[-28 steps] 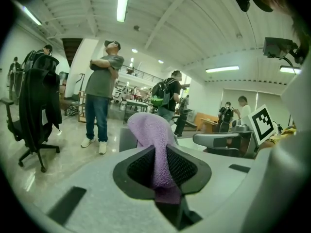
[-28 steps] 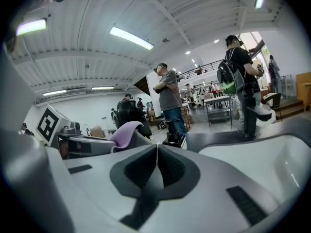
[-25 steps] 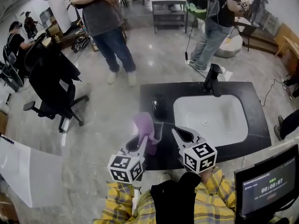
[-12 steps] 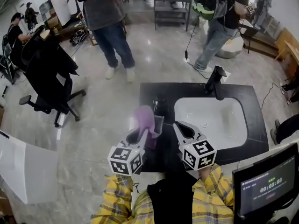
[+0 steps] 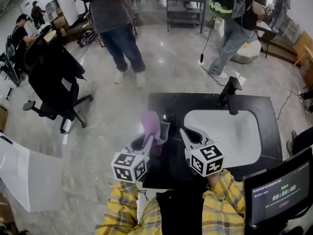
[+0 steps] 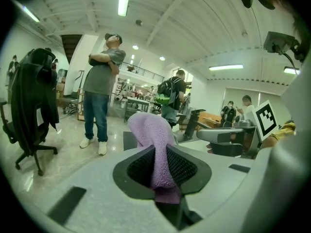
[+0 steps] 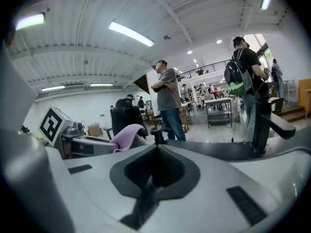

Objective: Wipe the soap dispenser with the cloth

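Note:
My left gripper [image 5: 157, 131] is shut on a purple cloth [image 5: 150, 124], which sticks up from between its jaws [image 6: 154, 144]. It hovers over the left part of the black counter [image 5: 195, 102]. Just beyond the cloth stands the small black soap dispenser [image 5: 167, 117], dark against the counter. Its pump head shows in the right gripper view [image 7: 156, 132], a short way ahead of my right gripper [image 7: 155, 171]. My right gripper [image 5: 186, 132] is shut and holds nothing. It is beside the left one, near the white sink [image 5: 222, 129].
A black faucet [image 5: 230, 96] stands at the back of the sink. Two people stand on the grey floor beyond the counter [image 5: 117, 28] [image 5: 234, 18]. A black office chair [image 5: 51, 77] is at the left, and a monitor [image 5: 279, 192] at the lower right.
Both grippers have moved a little forward over the counter toward the dispenser, the left one carrying the cloth. Jaws stay as they were.

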